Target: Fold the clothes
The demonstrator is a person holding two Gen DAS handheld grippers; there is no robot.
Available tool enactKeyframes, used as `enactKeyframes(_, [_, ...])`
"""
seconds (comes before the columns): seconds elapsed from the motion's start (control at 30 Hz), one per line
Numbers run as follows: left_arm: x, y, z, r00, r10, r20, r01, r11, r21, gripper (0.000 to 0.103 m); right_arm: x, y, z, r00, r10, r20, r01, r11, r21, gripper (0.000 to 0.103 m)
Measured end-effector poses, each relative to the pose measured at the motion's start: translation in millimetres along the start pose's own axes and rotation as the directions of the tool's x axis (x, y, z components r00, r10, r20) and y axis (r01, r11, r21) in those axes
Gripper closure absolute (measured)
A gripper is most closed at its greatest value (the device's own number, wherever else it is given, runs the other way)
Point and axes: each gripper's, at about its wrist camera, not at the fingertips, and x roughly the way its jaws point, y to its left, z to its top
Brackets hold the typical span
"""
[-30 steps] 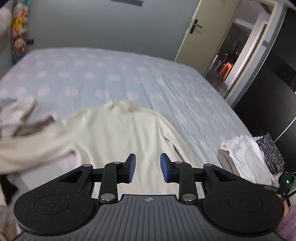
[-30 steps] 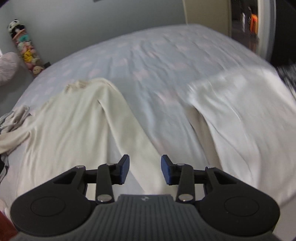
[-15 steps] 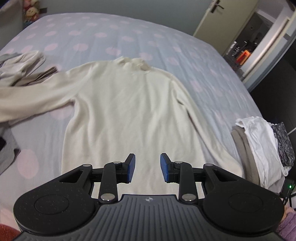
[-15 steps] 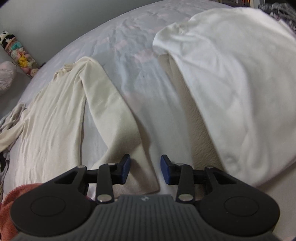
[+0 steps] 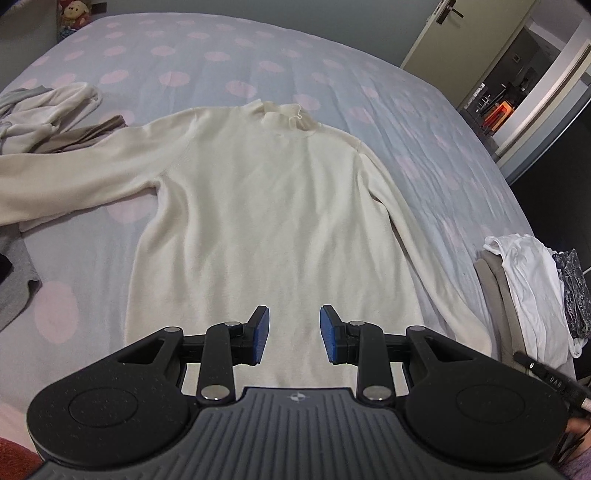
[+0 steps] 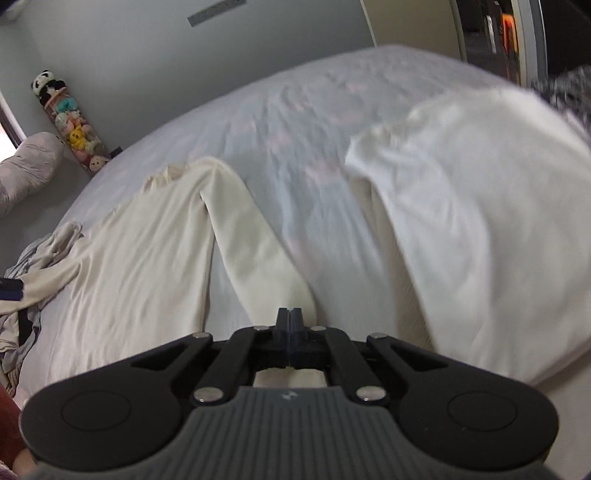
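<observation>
A cream turtleneck sweater [image 5: 258, 221] lies flat, face up, on the dotted bed [image 5: 424, 129], collar away from me. Its left sleeve stretches out to the side and its right sleeve runs down along the body. My left gripper [image 5: 291, 334] hovers over the hem, open, with nothing between its blue pads. In the right wrist view the same sweater [image 6: 140, 266] lies at the left. Its near sleeve [image 6: 251, 236] runs straight to my right gripper [image 6: 290, 321], whose jaws are pressed together on the cuff. Cream cloth also shows under the fingers.
A stack of folded clothes topped by a white garment [image 5: 528, 280] sits at the bed's right edge, large in the right wrist view [image 6: 480, 240]. Loose clothes [image 5: 48, 110] and a grey cloth [image 5: 14, 288] lie at the left. An open door [image 5: 461, 29] stands beyond the bed.
My right gripper's jaws have closed at the sleeve's cuff, and its view has swung up with blur. My left gripper dropped toward the sweater's hem, then held still, staying open.
</observation>
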Motion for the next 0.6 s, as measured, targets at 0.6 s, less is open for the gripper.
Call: enactKeyframes(0.6, [4.3,10.1,-5.5,1.000,0.007,-0.015,-0.008,0.999,-0.032,0.075,66.3,-26.3,-46.5,0.979,0.031,-0.202,0.009,0.981,0.195,0.094])
